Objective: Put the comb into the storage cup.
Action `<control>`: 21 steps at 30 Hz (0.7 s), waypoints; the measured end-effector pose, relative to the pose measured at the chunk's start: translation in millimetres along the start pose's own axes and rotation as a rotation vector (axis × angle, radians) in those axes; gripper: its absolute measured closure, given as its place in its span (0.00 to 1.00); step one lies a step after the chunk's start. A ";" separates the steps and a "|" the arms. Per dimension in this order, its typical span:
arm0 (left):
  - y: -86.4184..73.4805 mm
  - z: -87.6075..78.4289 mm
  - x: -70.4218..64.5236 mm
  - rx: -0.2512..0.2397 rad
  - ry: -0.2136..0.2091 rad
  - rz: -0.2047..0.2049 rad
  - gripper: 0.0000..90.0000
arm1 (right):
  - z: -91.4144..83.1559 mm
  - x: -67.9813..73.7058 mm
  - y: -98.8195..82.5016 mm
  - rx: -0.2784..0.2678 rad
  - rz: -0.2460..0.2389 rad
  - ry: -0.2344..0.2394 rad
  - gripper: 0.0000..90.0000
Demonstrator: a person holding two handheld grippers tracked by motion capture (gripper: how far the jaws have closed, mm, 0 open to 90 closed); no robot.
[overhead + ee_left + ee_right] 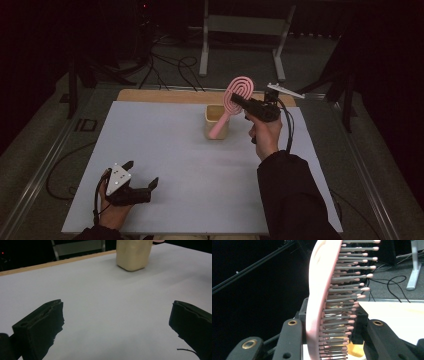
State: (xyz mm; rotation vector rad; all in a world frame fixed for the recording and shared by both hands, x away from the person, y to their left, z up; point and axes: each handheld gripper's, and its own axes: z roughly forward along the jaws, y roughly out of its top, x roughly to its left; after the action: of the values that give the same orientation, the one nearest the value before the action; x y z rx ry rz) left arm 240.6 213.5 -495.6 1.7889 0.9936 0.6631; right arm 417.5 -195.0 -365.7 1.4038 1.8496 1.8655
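Dark room all round, the light falling mostly on the white tabletop (165, 165) with a strip of its wooden edge (160, 96) showing at the far side. Beyond it, grey carpeted floor (240, 65), black cables (172, 67) snaking across, and a pale metal frame stand (245, 30). Metal rails (37, 172) flank the table.

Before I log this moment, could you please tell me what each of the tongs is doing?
Left tongs: open, empty, low over the table.
Right tongs: shut on the pink hairbrush.
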 end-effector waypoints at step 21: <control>-0.2 0.5 0.1 0.000 -0.003 0.001 0.00 | 5.2 -5.8 7.0 -0.022 0.004 -0.036 0.71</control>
State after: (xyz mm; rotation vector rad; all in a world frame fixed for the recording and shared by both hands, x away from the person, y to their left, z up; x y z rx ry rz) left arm 240.9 213.4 -495.9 1.7907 0.9908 0.6613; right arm 427.6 -196.9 -363.7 1.4250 1.8052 1.8439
